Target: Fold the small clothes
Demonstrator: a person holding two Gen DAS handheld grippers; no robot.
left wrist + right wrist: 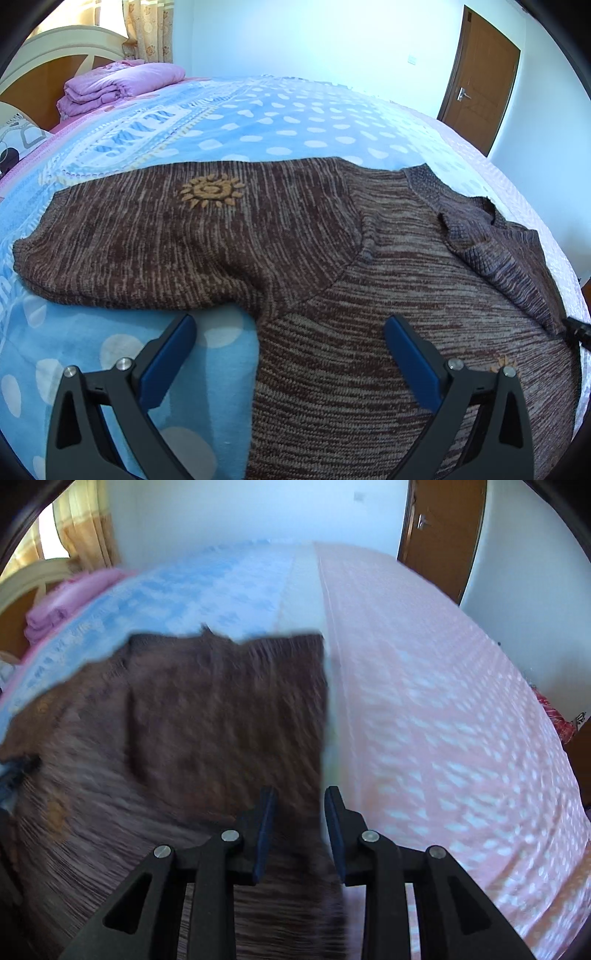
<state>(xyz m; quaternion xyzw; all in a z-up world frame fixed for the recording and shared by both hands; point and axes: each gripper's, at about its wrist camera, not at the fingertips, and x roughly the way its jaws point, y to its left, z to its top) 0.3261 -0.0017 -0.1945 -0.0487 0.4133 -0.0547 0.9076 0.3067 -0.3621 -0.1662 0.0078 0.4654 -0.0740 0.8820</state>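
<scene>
A brown knitted sweater lies flat on the bed. Its left sleeve, with a yellow sun motif, stretches out to the left. The other sleeve is folded in over the body. My left gripper hovers open and wide over the armpit, one finger over the blanket and one over the body. In the blurred right wrist view my right gripper is over the sweater's right edge, near the folded sleeve. Its jaws stand narrowly apart, with cloth showing in the gap and no pad pressing on it.
A blue blanket with white dots covers the bed under the sweater; a pink sheet runs to the right of it. A folded purple quilt sits by the headboard. A brown door is in the far wall.
</scene>
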